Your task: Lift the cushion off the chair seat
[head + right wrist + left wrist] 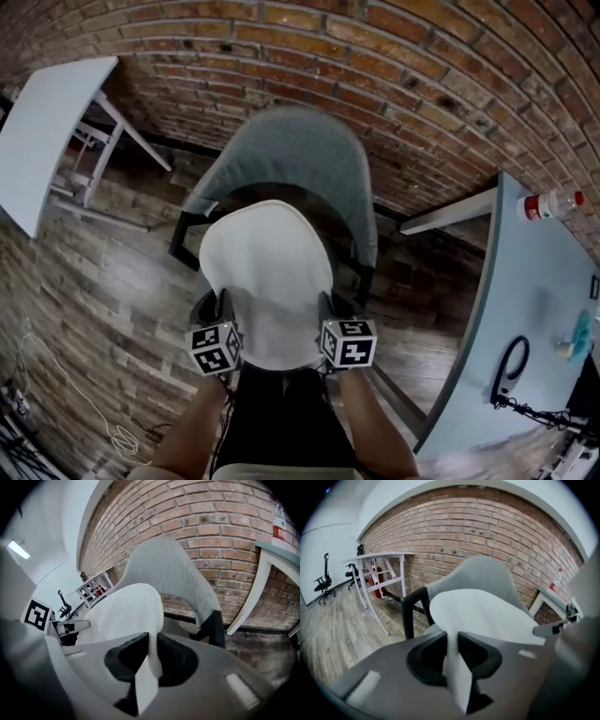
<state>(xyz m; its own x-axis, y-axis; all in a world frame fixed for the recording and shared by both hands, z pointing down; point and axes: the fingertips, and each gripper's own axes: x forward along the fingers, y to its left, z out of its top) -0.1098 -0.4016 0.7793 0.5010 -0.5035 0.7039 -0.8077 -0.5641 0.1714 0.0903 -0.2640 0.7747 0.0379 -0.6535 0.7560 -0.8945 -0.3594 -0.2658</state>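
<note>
Fingers of left gripper [451, 637] and right gripper [152, 637] clamp the cushion [267, 272] edge; cushion raised, apparently clear of the chair [291, 141] seat; lift nearly complete.

You've got one cushion [267, 281], one chair [291, 150], one bottle [548, 203], two desks (left desk [47, 122], right desk [534, 309]) and two grippers (left gripper [219, 305], right gripper [330, 305]).
</note>
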